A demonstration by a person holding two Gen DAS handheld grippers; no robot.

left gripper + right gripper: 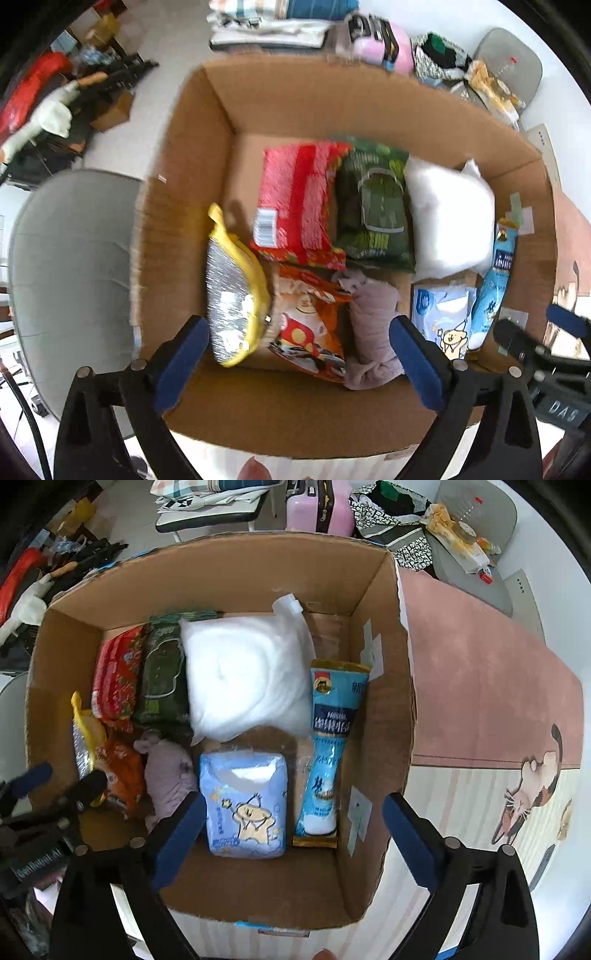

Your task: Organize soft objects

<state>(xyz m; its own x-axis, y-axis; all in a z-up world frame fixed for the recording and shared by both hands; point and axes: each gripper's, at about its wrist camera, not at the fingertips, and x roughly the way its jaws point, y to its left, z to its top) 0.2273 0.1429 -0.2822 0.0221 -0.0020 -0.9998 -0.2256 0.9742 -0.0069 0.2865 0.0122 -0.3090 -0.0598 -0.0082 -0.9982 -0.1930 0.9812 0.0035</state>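
Inside the cardboard box (384,716), your soft packs lie packed flat, the silver-and-yellow pouch (236,295) propped against its left wall. Both your left gripper (295,354) and right gripper (293,830) hang wide open above, holding nothing. Descend carelessly and you could snag that wall or topple the pouch.

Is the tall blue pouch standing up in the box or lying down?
Lying flat: the blue pouch shows its whole printed face on the box floor.
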